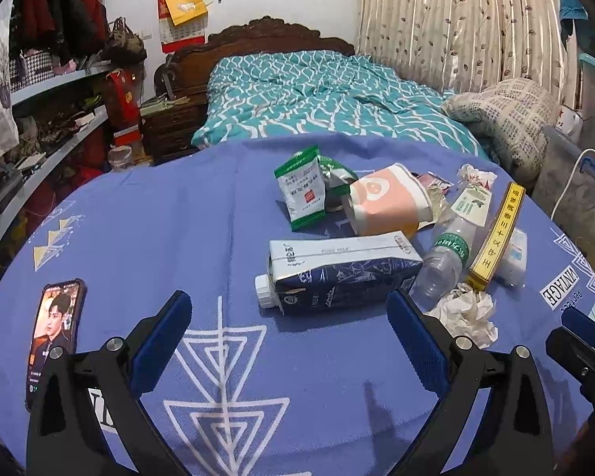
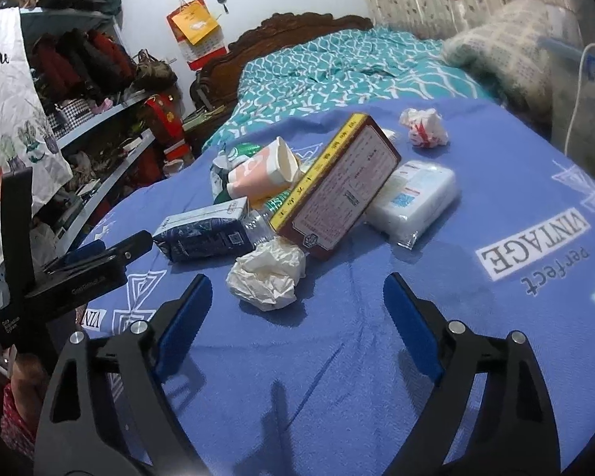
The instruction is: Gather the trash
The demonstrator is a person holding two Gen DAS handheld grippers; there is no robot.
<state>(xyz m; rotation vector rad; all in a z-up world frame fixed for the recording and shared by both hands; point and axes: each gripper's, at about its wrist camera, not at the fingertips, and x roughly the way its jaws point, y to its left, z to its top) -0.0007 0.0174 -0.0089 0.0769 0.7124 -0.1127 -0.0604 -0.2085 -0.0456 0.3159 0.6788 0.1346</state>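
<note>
A round worktop draped in a blue cloth with white triangle prints carries a heap of trash toward its far right side. A dark blue and white milk carton with a white screw cap lies on its side nearest the left tool, whose blue-padded jaws are spread wide with nothing between them. Behind the carton rest a green and white foil sachet and a tipped pink and white paper cup. A clear crushed plastic bottle with a green label lies beside a flat brown box with a yellow edge, which leans on a white plastic-wrapped tissue pack. A crumpled white tissue sits just ahead of the right tool, between the lines of its spread jaws but untouched. A second crumpled wad, white with red print, lies apart near the far edge. A phone with a lit screen lies on the left of the worktop.
</note>
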